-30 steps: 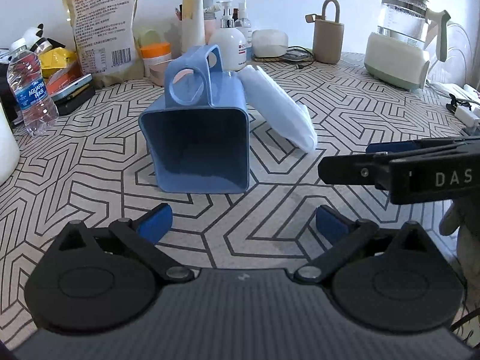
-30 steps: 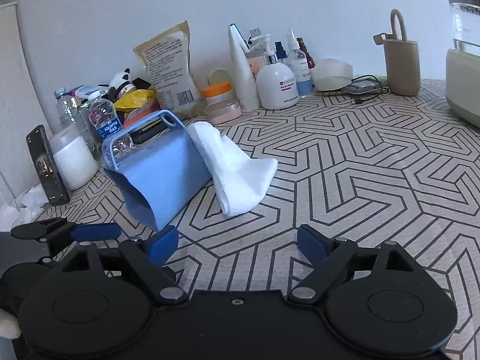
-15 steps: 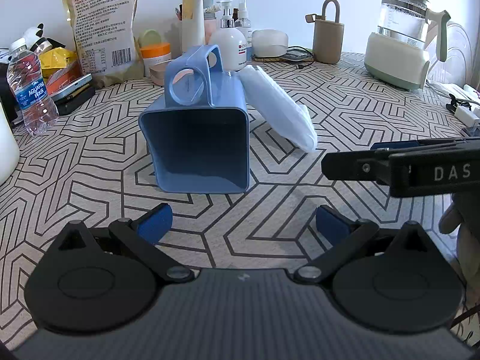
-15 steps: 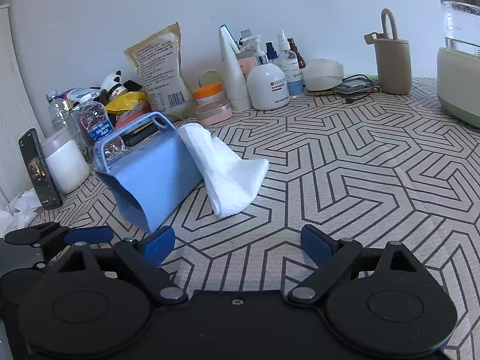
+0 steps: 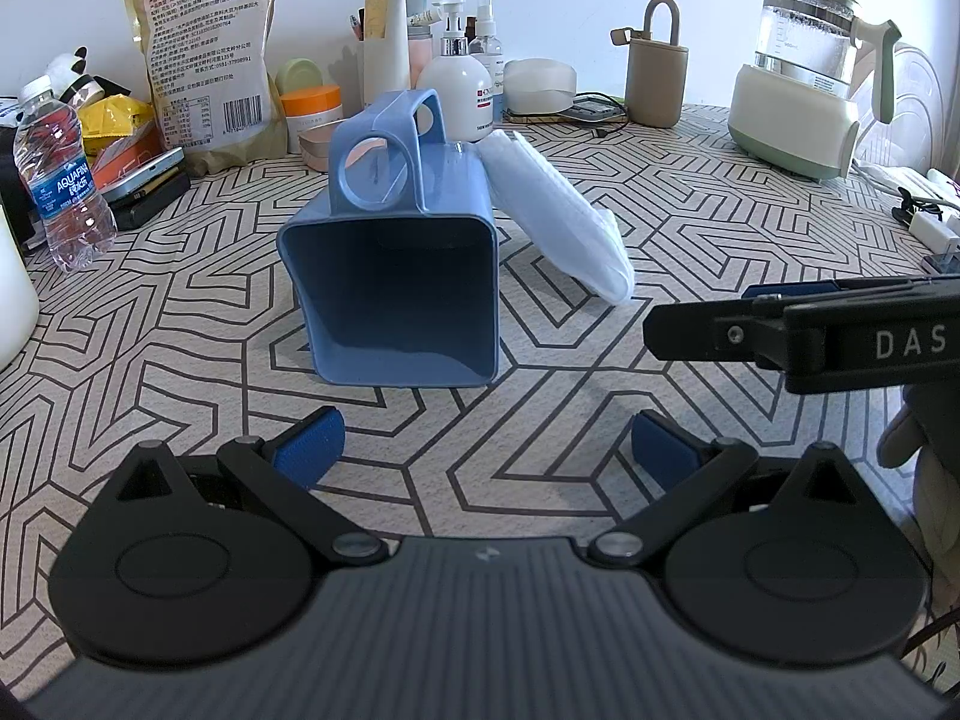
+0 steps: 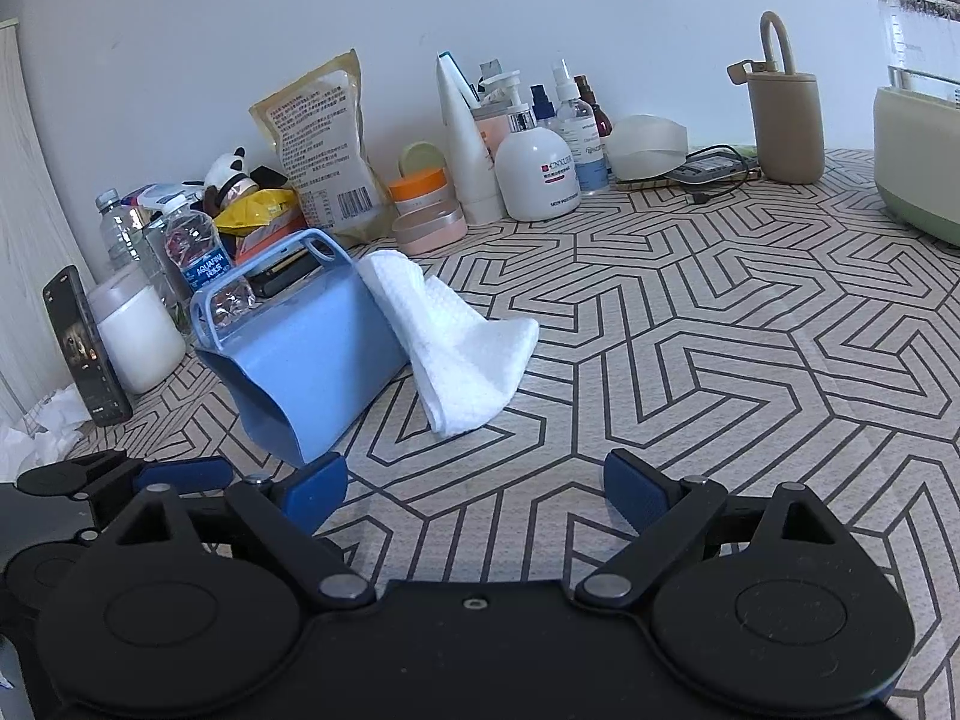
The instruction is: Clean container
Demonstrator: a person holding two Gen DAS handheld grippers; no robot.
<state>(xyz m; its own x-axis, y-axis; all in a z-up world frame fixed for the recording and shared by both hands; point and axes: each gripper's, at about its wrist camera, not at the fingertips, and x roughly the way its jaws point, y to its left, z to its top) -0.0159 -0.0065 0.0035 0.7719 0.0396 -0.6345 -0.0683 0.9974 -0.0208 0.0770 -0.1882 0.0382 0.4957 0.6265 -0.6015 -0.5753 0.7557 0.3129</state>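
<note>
On my far left stands a water bottle with a blue label reading AQUAFINA; it looks nearly empty. Next to it, against the wall, leans a large pouch with dense print and a barcode that I cannot read. In the middle of the patterned table the blue container lies on its side, its mouth toward my left gripper, and I see nothing inside it. A white cloth leans on its right wall, touching it. Behind is a white pump bottle with a small red logo. At right stands a glass kettle holding water. My right gripper carries the letters DAS. Both grippers are spread wide and hold nothing, near the container but apart from it.
</note>
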